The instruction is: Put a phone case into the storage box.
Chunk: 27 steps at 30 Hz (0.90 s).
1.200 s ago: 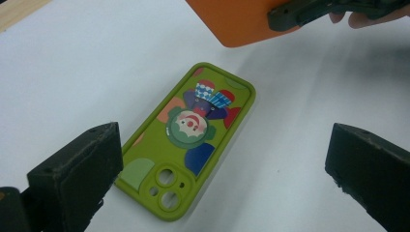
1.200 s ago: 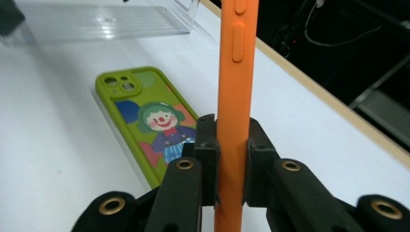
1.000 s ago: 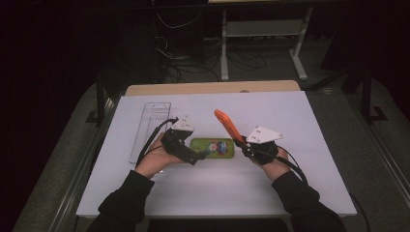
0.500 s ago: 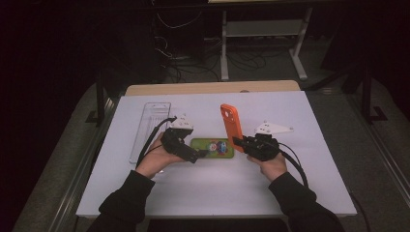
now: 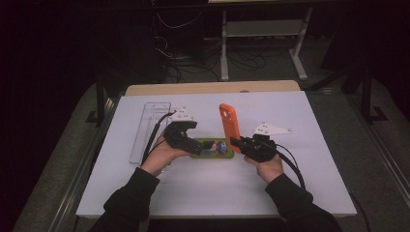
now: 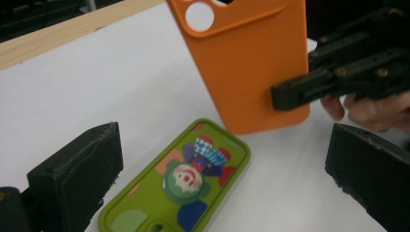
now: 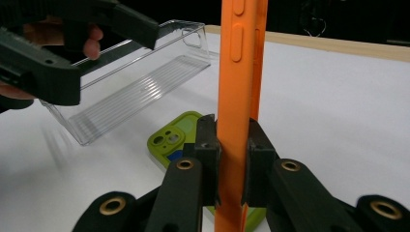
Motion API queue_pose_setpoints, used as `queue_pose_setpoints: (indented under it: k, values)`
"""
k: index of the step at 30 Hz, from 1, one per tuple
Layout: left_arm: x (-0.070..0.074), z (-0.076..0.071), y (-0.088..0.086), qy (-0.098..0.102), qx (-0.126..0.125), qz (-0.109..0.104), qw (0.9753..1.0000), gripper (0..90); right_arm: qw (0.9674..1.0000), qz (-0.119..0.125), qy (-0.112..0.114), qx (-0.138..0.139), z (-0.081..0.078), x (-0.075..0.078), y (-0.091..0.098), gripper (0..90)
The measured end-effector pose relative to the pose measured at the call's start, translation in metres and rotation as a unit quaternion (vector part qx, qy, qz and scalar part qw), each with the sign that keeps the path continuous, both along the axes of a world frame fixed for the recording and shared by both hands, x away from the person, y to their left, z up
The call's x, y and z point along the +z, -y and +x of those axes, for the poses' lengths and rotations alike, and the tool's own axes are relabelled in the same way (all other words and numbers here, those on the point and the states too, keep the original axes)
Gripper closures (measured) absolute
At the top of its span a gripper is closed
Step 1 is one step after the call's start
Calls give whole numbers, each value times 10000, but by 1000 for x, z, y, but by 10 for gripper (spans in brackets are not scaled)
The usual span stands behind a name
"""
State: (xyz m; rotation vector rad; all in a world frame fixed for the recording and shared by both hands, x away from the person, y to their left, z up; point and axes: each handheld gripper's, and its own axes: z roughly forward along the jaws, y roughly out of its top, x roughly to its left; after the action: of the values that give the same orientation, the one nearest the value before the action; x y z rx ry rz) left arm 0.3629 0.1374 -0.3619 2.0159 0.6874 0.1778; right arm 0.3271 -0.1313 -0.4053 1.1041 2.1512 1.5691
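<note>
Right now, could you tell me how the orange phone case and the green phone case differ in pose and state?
The orange phone case stands upright, clamped by the right gripper; the green phone case lies flat on the white table, between the open jaws of the left gripper, untouched. The orange one is plain; the green one carries a colourful clown picture. Both have camera cutouts.

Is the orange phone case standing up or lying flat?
Standing up. The right gripper pinches the orange phone case by its bottom end, and it rises on end above the flat green phone case.
</note>
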Motion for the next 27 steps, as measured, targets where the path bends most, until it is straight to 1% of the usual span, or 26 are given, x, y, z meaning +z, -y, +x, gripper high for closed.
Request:
queue_pose_setpoints:
  k: [1, 2, 4, 6, 8, 9, 10, 13, 17, 18, 19, 20, 22, 23, 27]
  values:
    - [0, 1, 2, 2, -15, 10, 10000, 0, 10000, 23, -24, -7, -1, 0, -2, 783]
    - [0, 1, 2, 2, -15, 10, 10000, 0, 10000, -11, 46, 8, -1, 1, -3, 783]
    - [1, 3, 5, -11, -39, -16, 10000, 0, 10000, 6, 12, 12, -2, 1, -5, 783]
    - [0, 6, 11, -76, -63, -80, 9999, 0, 10000, 1, 46, 53, -4, 2, -9, 783]
    - [-1, 8, 12, -75, -83, -95, 9999, 0, 9999, -27, 54, 87, -4, 2, -11, 783]
    - [-1, 8, 14, -101, -65, -148, 9998, 0, 10000, -2, 48, 82, -5, 2, -13, 783]
    - [-1, 10, 15, -107, -95, -107, 9998, 0, 9999, -11, 102, 119, -5, 2, -15, 784]
    - [-1, 14, 18, -125, -97, -210, 9997, 0, 9999, 26, 78, 150, -6, 2, -19, 784]
    - [0, 15, 20, -106, -103, -435, 9989, 0, 9998, 6, 94, 181, -7, 1, -23, 784]
    - [0, 15, 21, -113, -108, -447, 9989, 0, 9998, 6, 94, 181, -7, 1, -23, 784]
    - [-1, 15, 21, -125, -109, -436, 9989, 0, 9997, -56, 58, 209, -8, 1, -25, 784]
    - [-2, 15, 21, -143, -95, -462, 9988, 0, 9997, -7, 120, 200, -8, -1, -27, 784]
    - [-2, 15, 21, -146, -101, -473, 9987, 0, 9998, 4, 96, 198, -9, -1, -29, 784]
    - [-2, 16, 21, -111, -116, -480, 9987, 0, 9997, -40, 95, 234, -9, -2, -31, 784]
    - [-4, 17, 22, -155, -79, -529, 9985, 0, 9995, -93, 95, 269, -11, -3, -35, 784]
